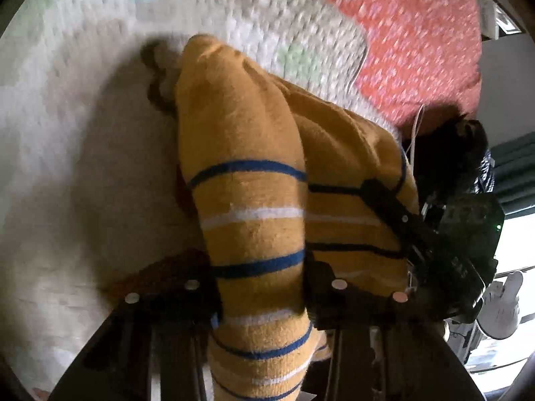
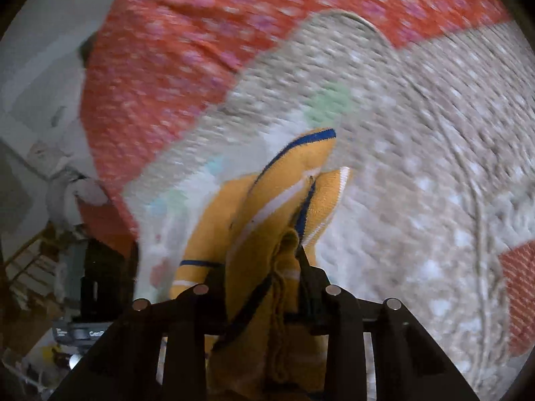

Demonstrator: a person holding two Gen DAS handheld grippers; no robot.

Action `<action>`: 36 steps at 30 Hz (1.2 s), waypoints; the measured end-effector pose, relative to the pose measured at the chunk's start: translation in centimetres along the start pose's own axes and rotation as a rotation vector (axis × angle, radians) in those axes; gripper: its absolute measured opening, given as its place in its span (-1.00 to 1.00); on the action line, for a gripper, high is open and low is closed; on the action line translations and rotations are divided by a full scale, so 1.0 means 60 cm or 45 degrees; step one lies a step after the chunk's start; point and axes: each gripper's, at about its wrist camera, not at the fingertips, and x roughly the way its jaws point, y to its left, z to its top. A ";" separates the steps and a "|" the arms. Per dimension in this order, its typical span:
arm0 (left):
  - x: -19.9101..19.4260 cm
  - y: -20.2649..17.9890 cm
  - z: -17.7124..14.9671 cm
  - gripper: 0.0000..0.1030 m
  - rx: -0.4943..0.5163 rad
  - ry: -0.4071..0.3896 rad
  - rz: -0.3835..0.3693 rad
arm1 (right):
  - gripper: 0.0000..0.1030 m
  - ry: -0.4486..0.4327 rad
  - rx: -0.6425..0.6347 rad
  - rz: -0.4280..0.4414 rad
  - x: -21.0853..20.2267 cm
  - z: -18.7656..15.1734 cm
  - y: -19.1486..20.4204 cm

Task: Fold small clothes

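Both tools grip the same small garment, a mustard-yellow knitted garment (image 1: 247, 153) with thin blue and white stripes, lifted above a bed. In the left wrist view, the left tool (image 1: 260, 295) is clenched on a rolled, tube-like length of the knit, which runs straight away from the tool along its pointing direction and droops at its far end toward the pale textured bedspread (image 1: 67, 133). The right tool (image 1: 394, 210) appears just to the right, biting the neighbouring fold of the same cloth, so the two tools sit close together. In the right wrist view, the right tool (image 2: 264, 295) is clamped on a bunched, crumpled edge of the garment (image 2: 284, 200), which rises ahead of it. A red floral cloth (image 2: 200, 33) lies beyond on the bed. The cloth looks soft, thick and floppy, likely to sag once released. The fold seems unfinished, judging from the bunching.
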 end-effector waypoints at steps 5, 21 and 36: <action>-0.045 0.014 0.053 -0.24 -0.015 -0.083 0.078 | -0.11 -0.031 0.047 -0.084 0.036 0.025 0.015; -0.074 -0.001 -0.007 -0.26 0.038 -0.198 0.235 | -0.46 0.043 0.127 0.105 0.042 -0.002 0.017; -0.022 0.008 -0.088 -0.26 0.136 -0.153 0.378 | -0.74 0.245 0.201 -0.078 0.091 -0.056 -0.027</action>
